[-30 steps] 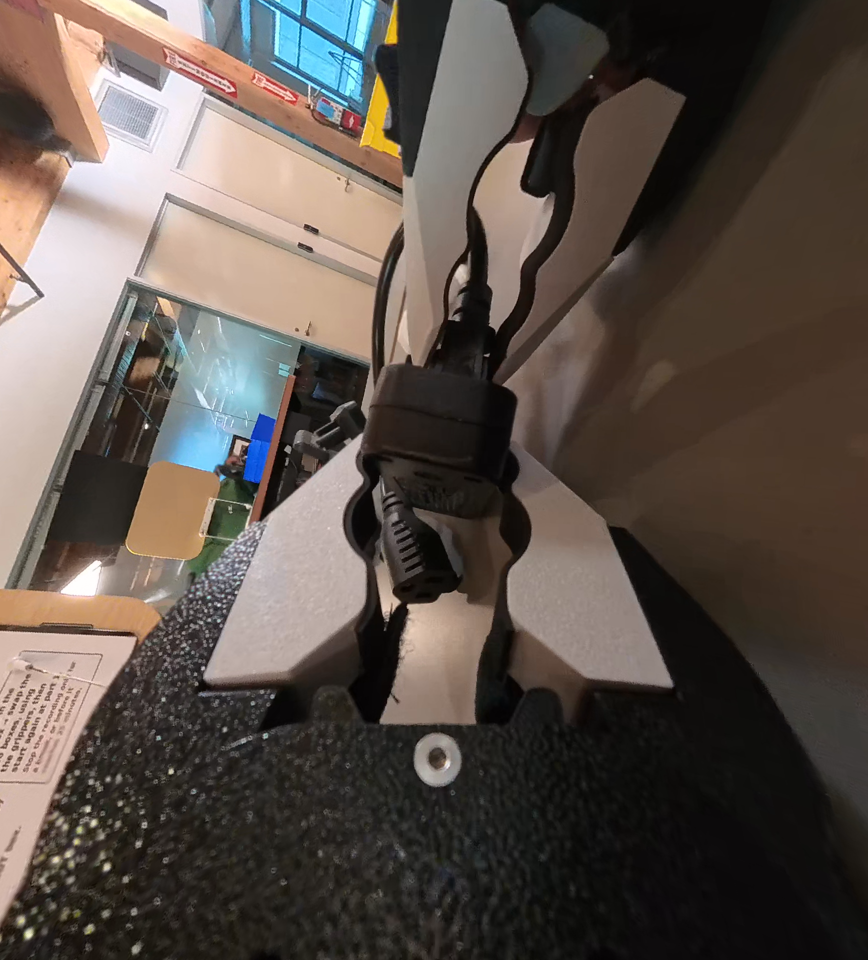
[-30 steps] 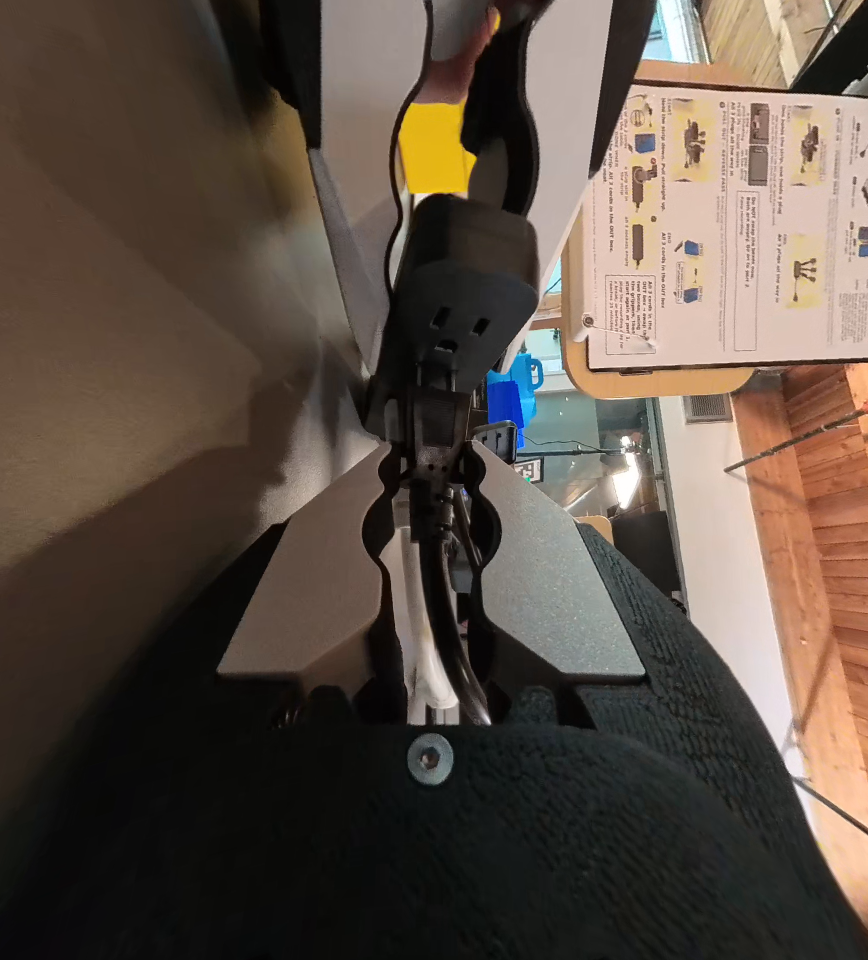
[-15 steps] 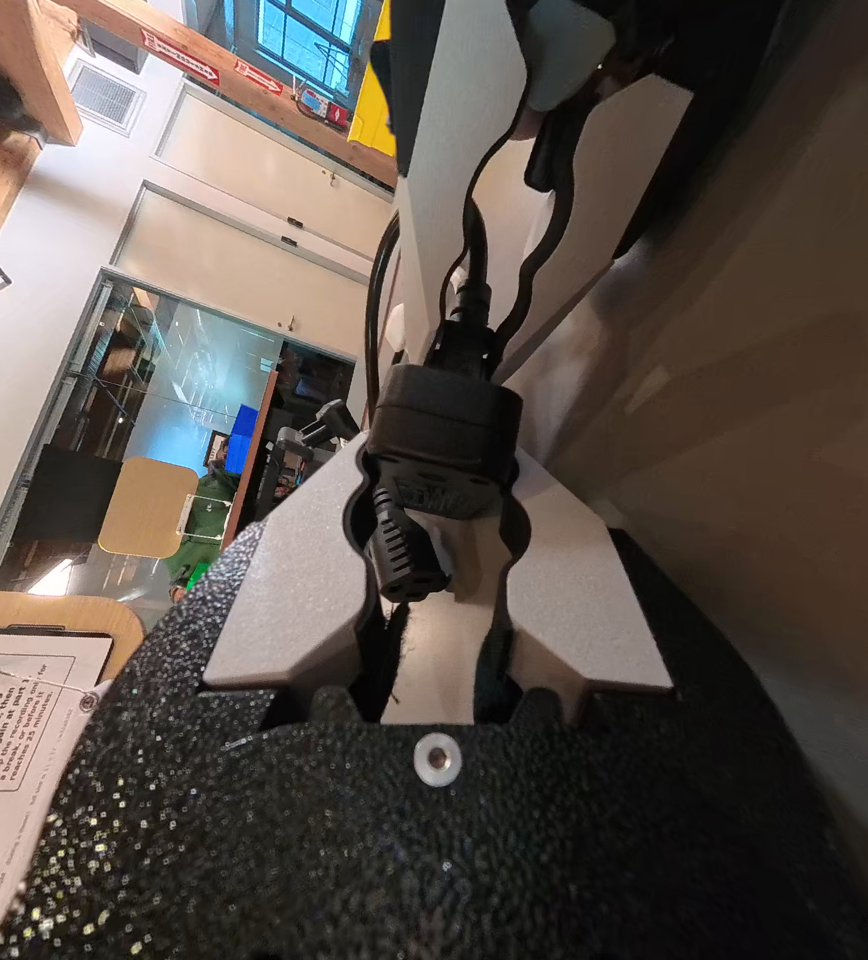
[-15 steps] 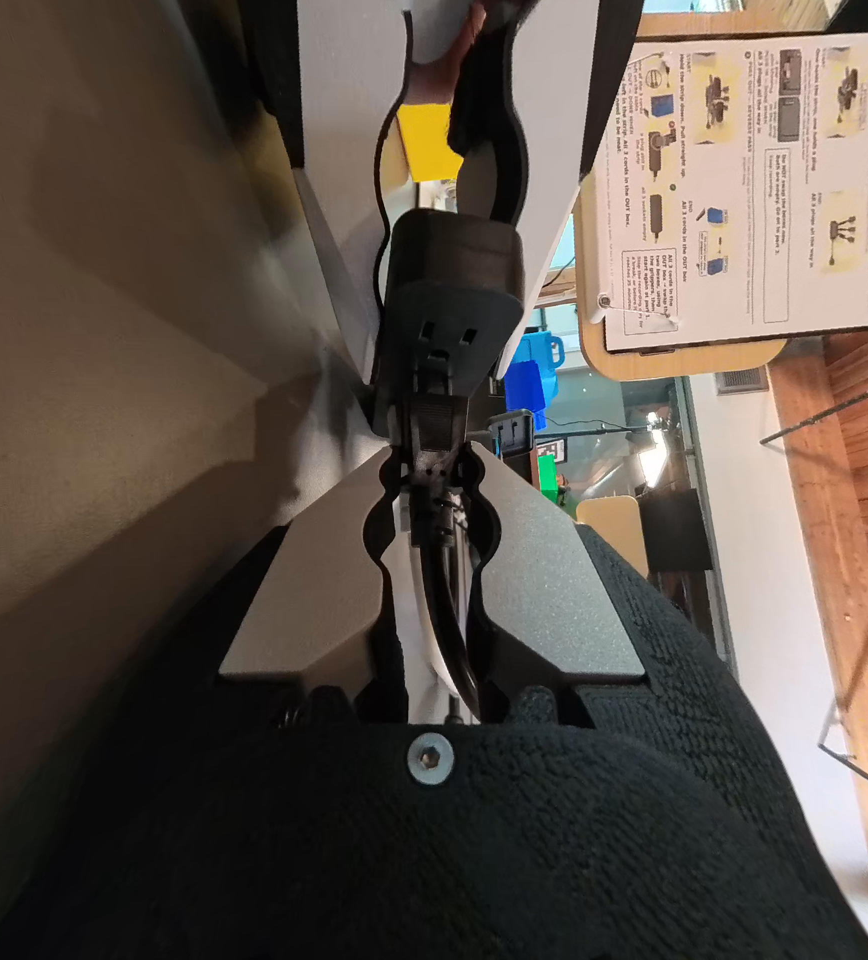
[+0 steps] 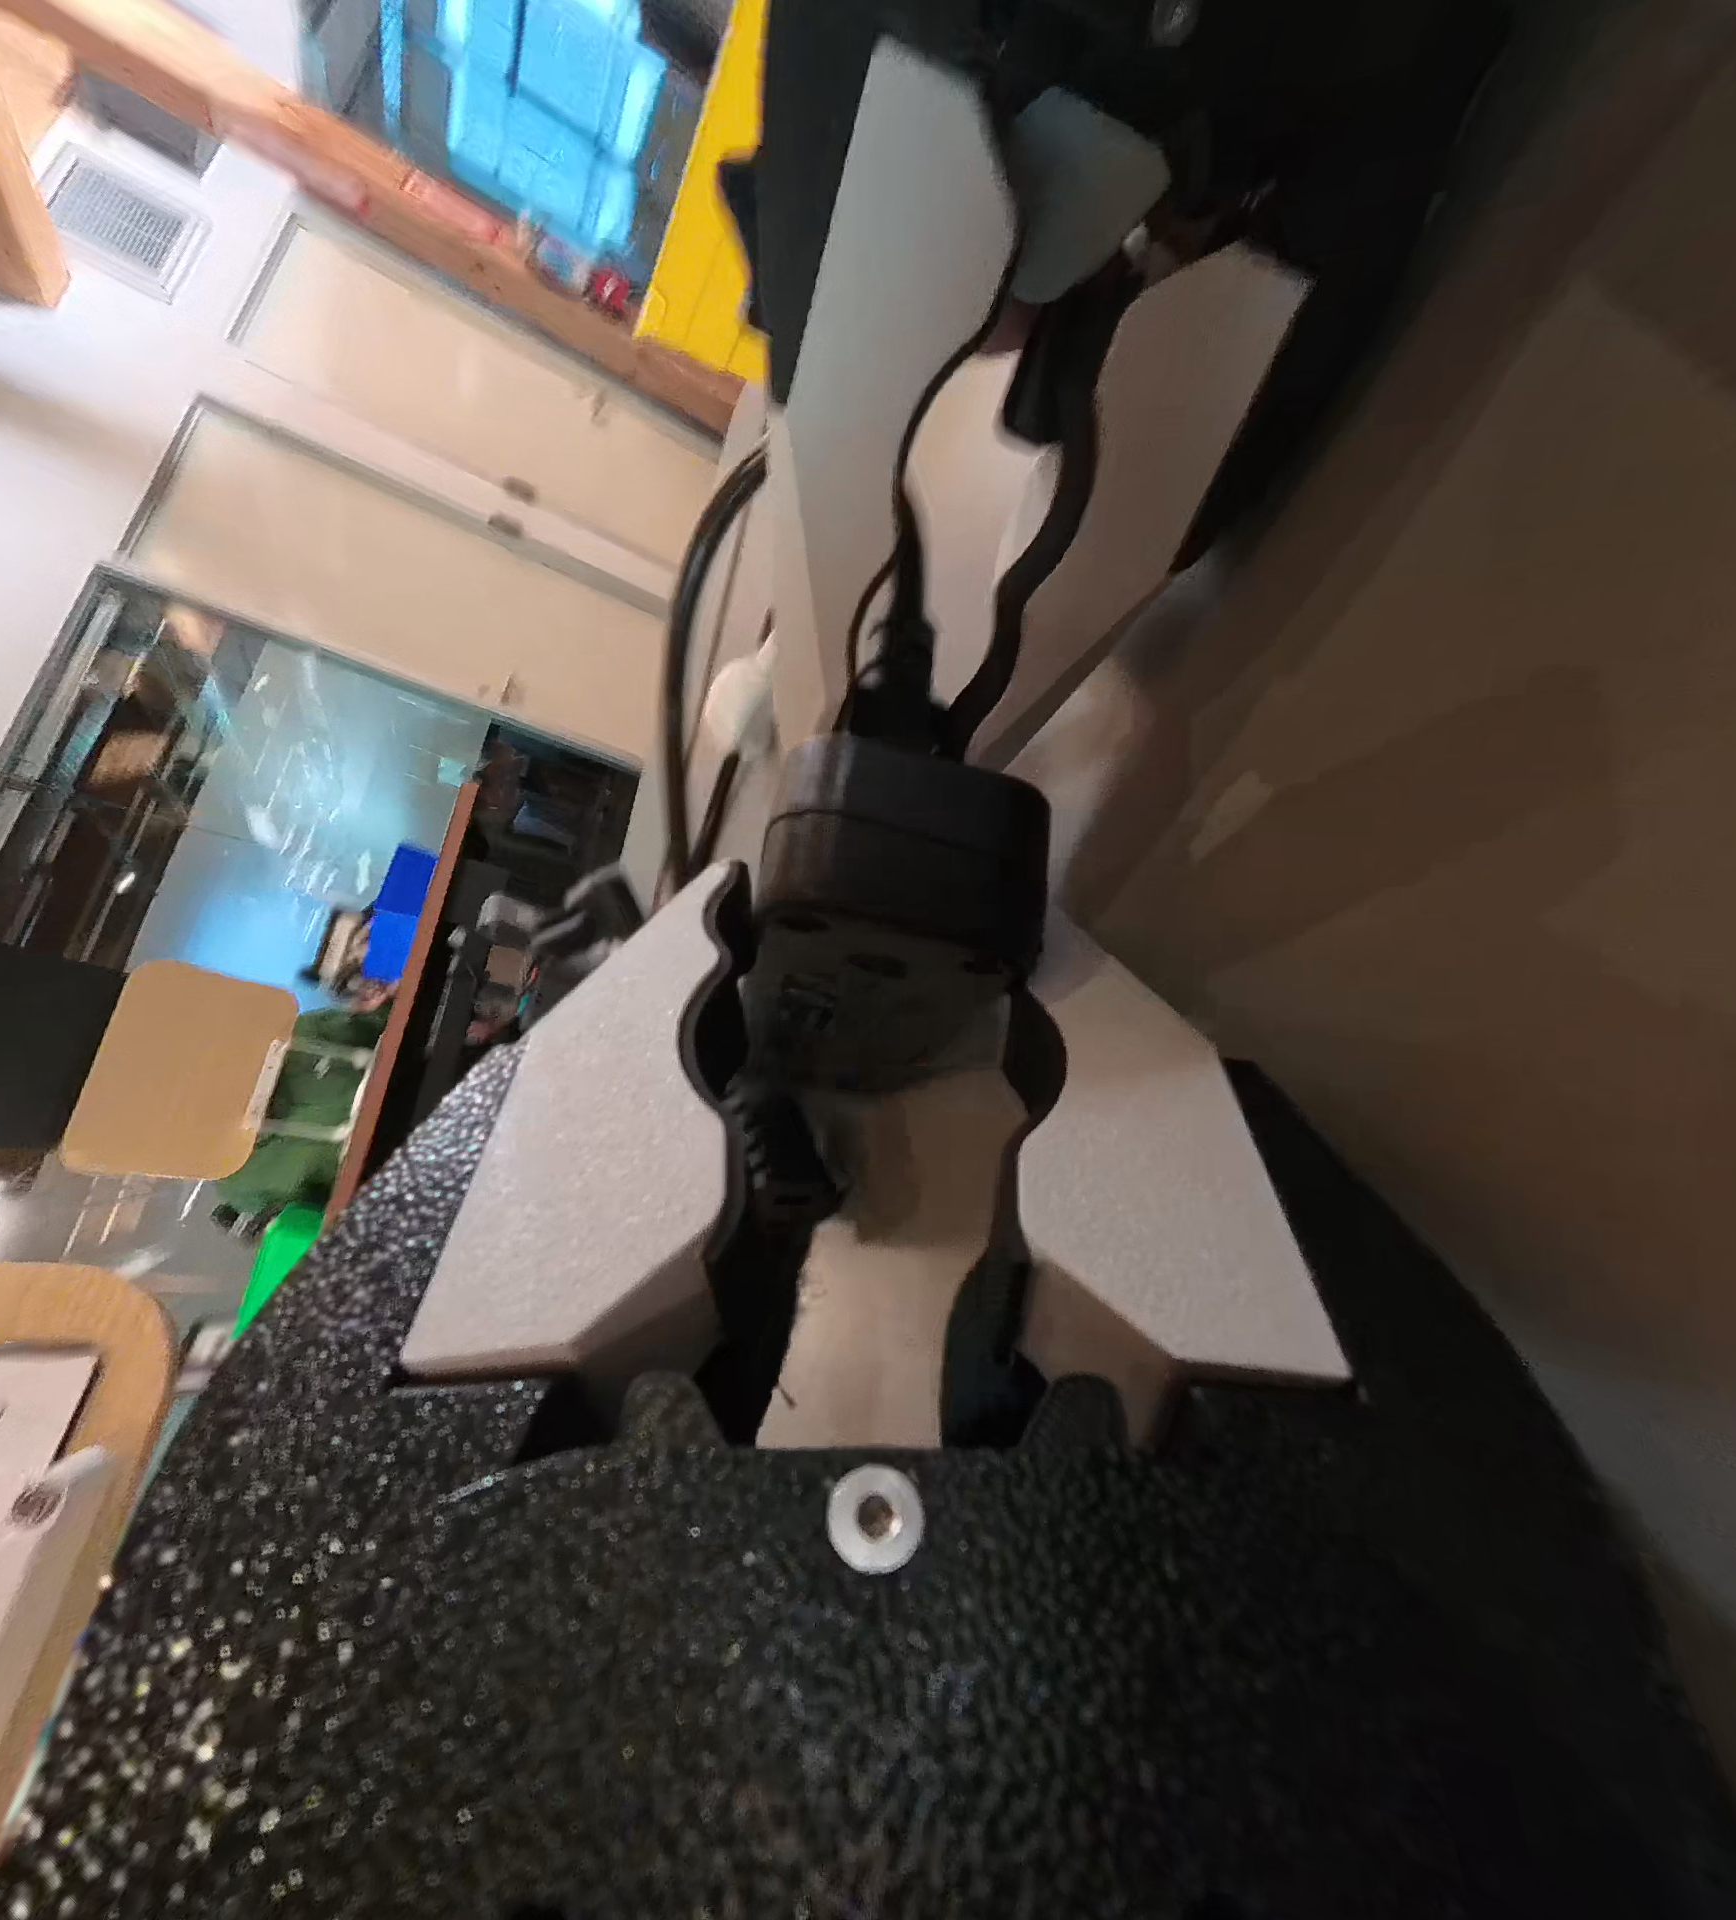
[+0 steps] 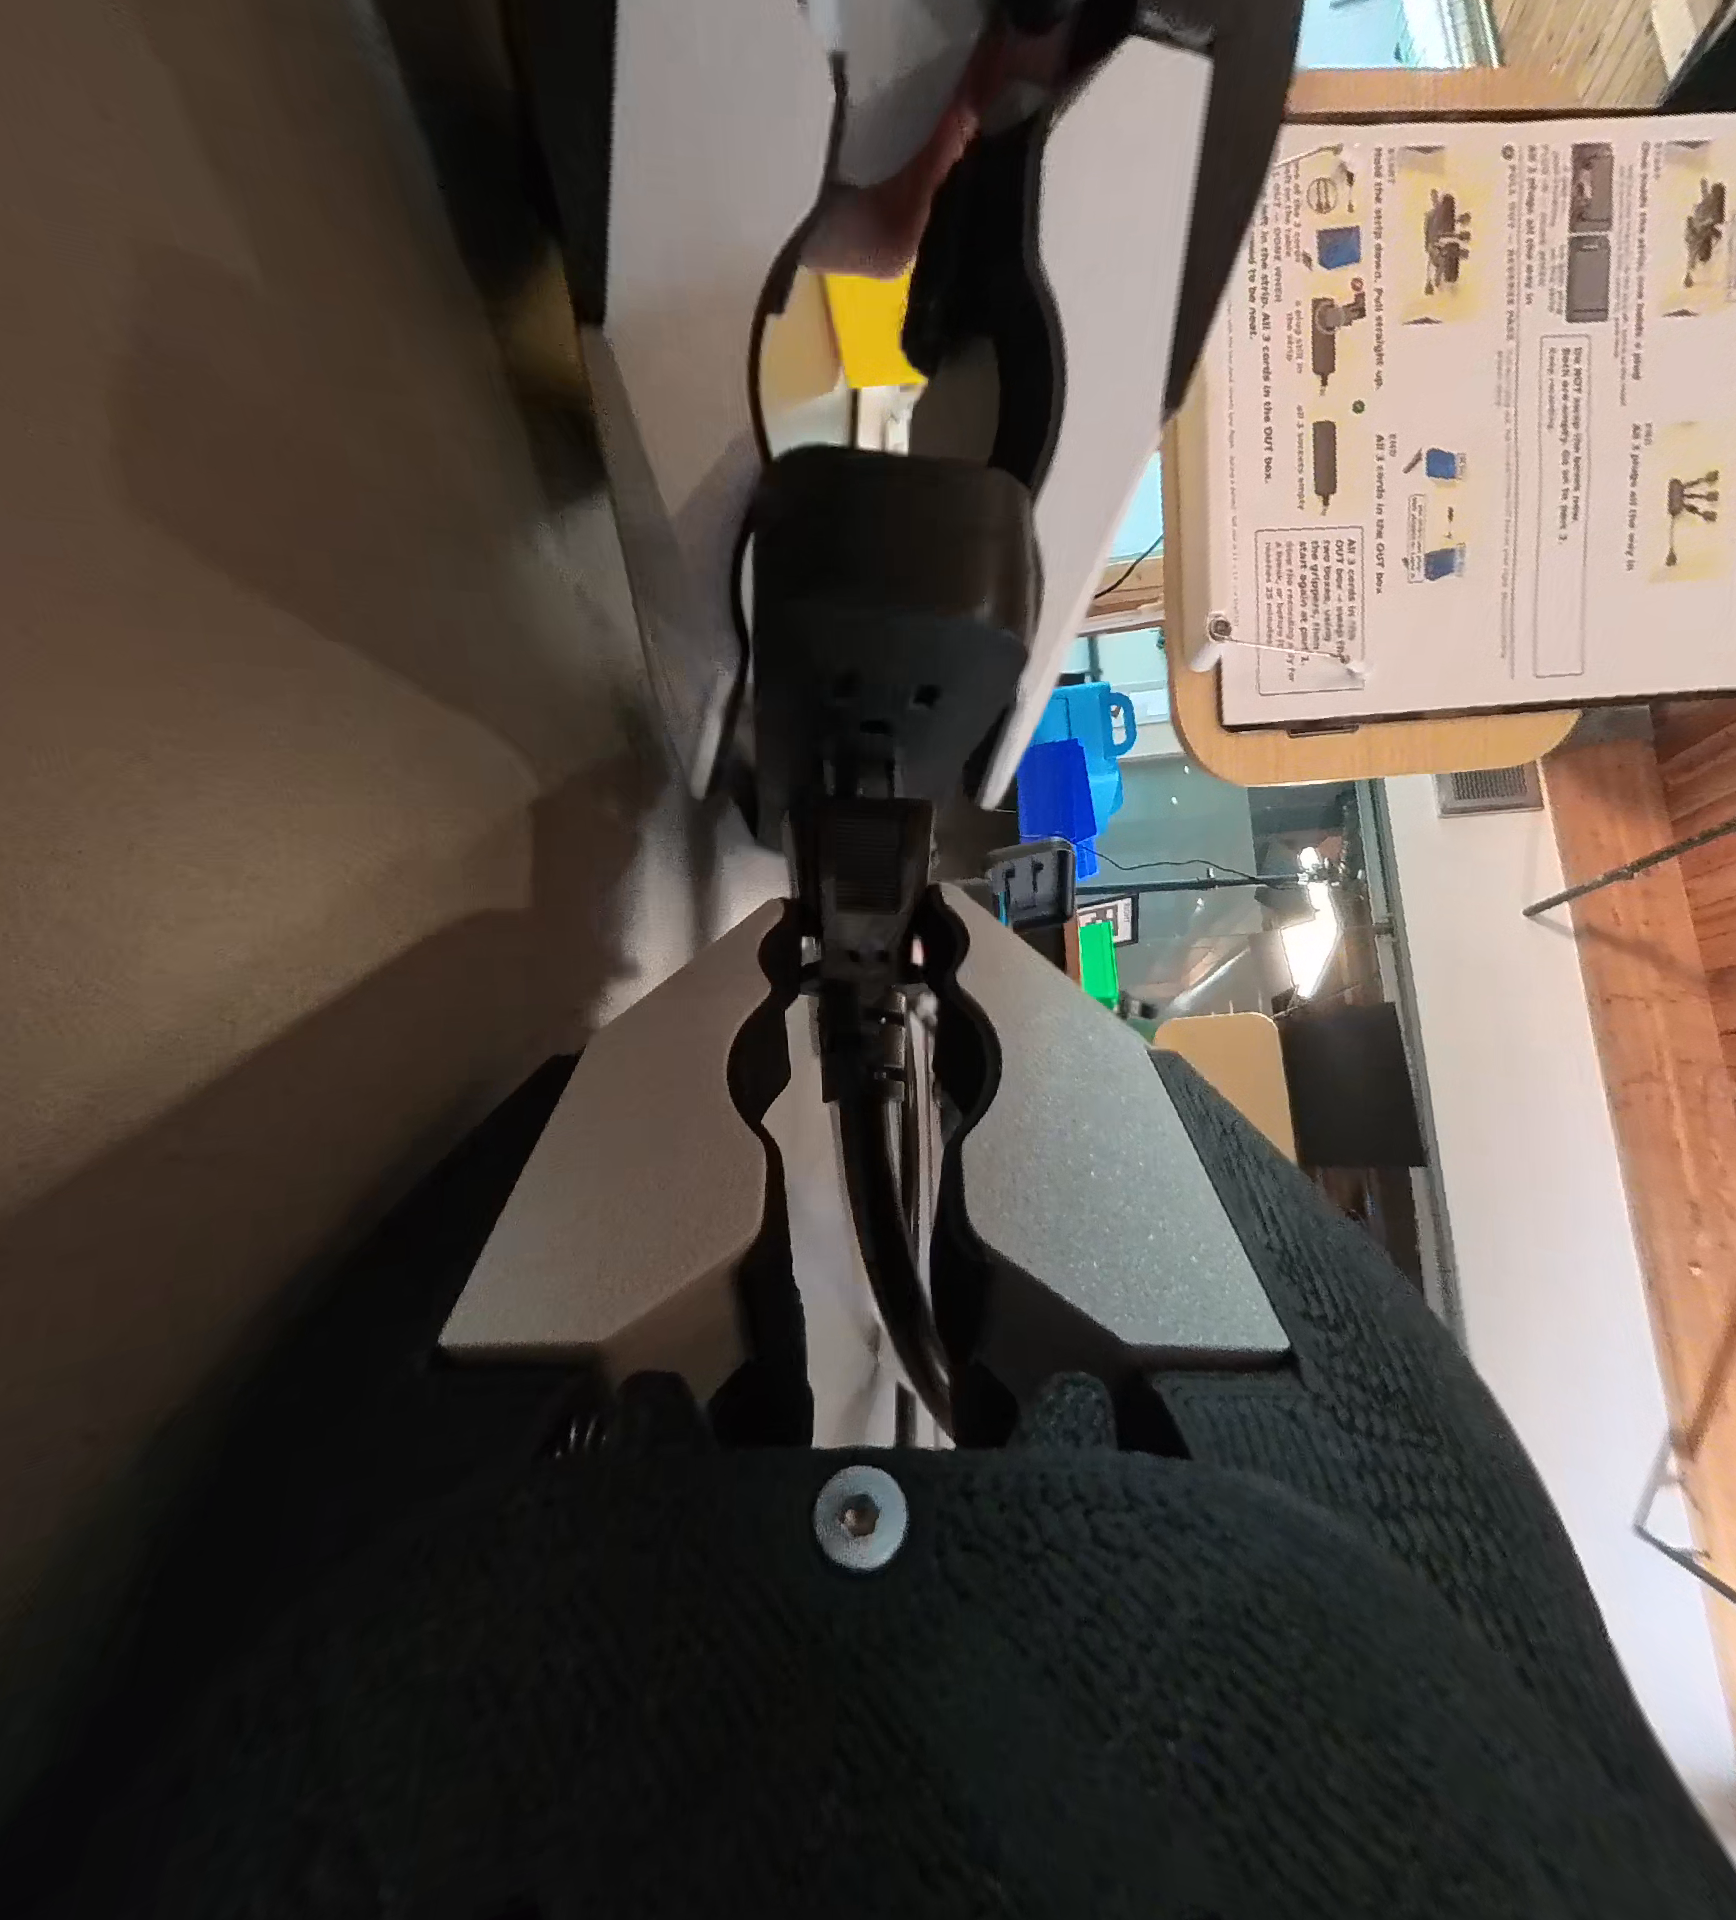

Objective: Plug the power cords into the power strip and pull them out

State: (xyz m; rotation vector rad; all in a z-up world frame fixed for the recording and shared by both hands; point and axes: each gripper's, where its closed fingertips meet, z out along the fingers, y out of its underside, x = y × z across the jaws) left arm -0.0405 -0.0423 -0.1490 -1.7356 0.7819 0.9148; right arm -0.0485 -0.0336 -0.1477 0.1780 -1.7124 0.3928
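While your left gripper (image 5: 879, 997) clamps the end of the power strip (image 5: 900, 883) — a chunky black block with rounded corners — your right gripper (image 6: 864, 966) is pinched tight on a black plug (image 6: 859, 883) with a ribbed collar. The plug's tip sits right at the strip's socket face (image 6: 879, 696); can't tell how deep it's seated. Its cord (image 6: 890, 1226) trails back between your right fingers (image 6: 1072, 1164) — everything's held up beside a beige surface (image 6: 199, 727).
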